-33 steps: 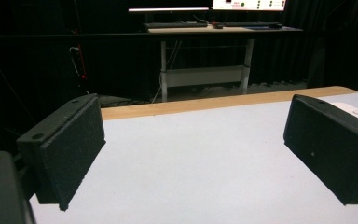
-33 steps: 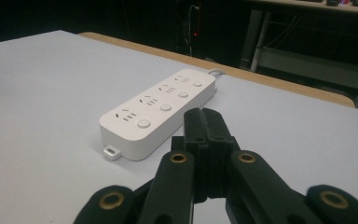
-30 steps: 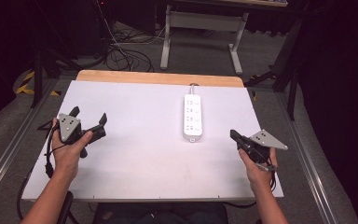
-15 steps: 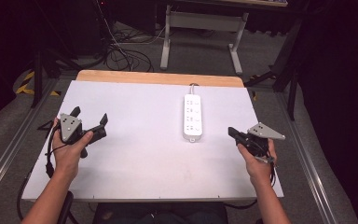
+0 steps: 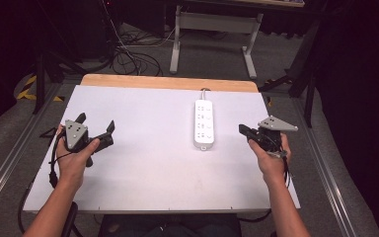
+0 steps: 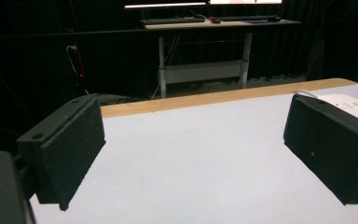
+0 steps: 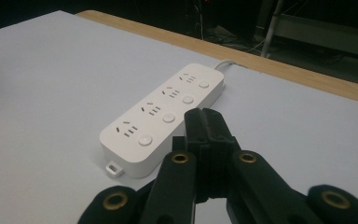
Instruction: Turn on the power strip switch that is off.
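Observation:
A white power strip with several sockets and round buttons lies lengthwise on the white table, right of centre; its cord runs off the far edge. My right gripper is shut with nothing in it, hovering just right of the strip's near end and pointing toward it. My left gripper is held at the table's left side, wide open, with only bare table between its pads. A corner of the strip shows behind its right pad.
The table has a wooden strip along its far edge. Beyond it stand a desk frame and loose cables on the floor. Metal rails run along both sides of the table.
My right gripper has drifted slightly left and forward toward the power strip's near end. The left gripper has stayed where it was.

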The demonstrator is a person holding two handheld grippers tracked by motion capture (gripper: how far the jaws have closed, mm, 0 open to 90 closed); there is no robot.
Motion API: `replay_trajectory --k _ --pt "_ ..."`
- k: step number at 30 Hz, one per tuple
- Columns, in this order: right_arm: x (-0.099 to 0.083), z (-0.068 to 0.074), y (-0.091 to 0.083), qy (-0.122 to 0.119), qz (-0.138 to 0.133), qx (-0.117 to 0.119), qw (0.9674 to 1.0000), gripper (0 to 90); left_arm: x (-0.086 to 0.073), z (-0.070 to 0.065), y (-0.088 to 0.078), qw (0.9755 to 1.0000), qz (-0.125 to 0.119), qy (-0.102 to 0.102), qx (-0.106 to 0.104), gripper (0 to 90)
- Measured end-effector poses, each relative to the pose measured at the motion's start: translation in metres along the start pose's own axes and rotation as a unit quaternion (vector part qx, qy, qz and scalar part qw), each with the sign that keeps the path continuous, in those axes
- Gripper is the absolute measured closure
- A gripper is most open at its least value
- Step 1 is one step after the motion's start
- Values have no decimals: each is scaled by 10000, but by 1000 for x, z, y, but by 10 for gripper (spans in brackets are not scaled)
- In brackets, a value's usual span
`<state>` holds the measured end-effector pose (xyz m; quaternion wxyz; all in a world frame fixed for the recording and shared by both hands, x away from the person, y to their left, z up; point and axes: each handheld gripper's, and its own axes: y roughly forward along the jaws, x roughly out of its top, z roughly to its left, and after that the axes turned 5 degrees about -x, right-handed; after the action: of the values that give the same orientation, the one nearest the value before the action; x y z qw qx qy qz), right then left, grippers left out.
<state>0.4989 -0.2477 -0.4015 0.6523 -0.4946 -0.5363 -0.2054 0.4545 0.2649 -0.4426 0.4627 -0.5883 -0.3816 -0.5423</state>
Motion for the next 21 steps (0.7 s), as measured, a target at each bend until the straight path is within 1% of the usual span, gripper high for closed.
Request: replay_trajectory --k 3,10,15,21 --pt "7 -3 4 36 35 39 10000 900 0 0 0 10000 5 9 -6 58" --pt "12 -3 13 96 127 113 9998 900 0 1 -1 10000 15 15 -15 58" --pt "16 -1 22 42 209 134 9997 900 0 1 -1 10000 18 20 -19 55" --pt "24 1 32 48 206 178 9996 900 0 1 -1 10000 21 16 -21 52"
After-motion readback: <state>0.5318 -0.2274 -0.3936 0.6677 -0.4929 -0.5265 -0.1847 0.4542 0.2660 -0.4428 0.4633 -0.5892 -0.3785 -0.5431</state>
